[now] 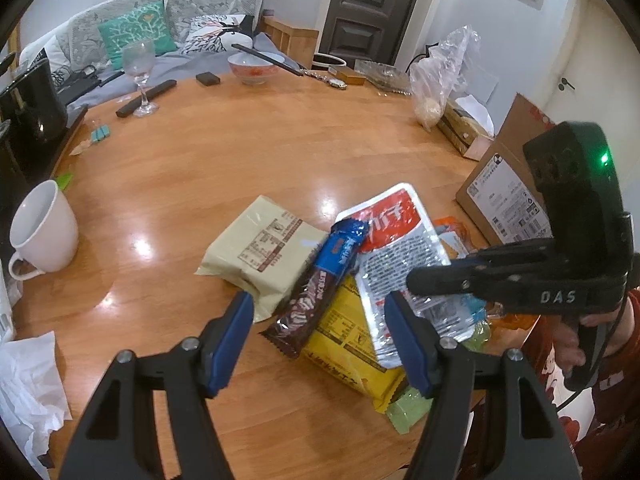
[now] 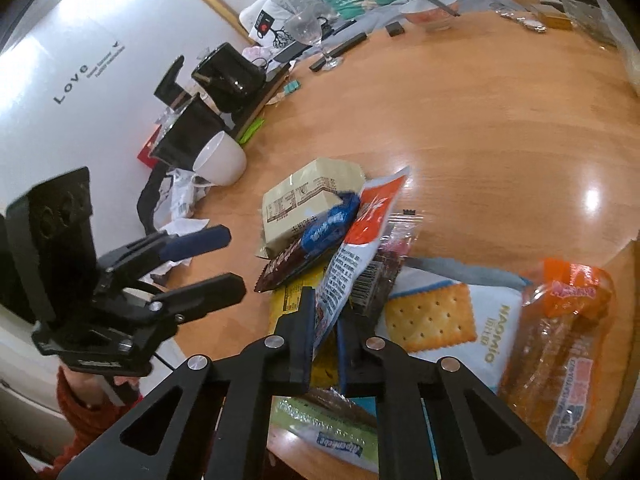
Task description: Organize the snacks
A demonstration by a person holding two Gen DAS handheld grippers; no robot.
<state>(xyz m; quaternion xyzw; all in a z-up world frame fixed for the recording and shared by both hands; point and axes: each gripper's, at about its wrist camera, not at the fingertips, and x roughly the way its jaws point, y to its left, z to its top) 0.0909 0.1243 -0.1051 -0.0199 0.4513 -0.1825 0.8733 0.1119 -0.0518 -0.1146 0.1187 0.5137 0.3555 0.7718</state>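
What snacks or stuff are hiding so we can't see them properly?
- Yellow packet: left wrist view, mostly covered by the red-and-white bag and the brown-and-blue bar.
- Green packet: left wrist view, only a corner shows under the left gripper fingers.
- Bread bag: right wrist view, its end is cut off by the picture edge.
- Red-and-white bag's print: right wrist view, blurred, partly behind the right gripper.

A glossy round wooden tabletop (image 1: pixel 224 152) carries a heap of snack packets (image 1: pixel 340 280) by its near edge, a white ceramic mug (image 1: pixel 42 228) at its left edge, and a clear wine glass (image 1: pixel 140 76) and patterned bowl (image 1: pixel 253 67) along its far edge.
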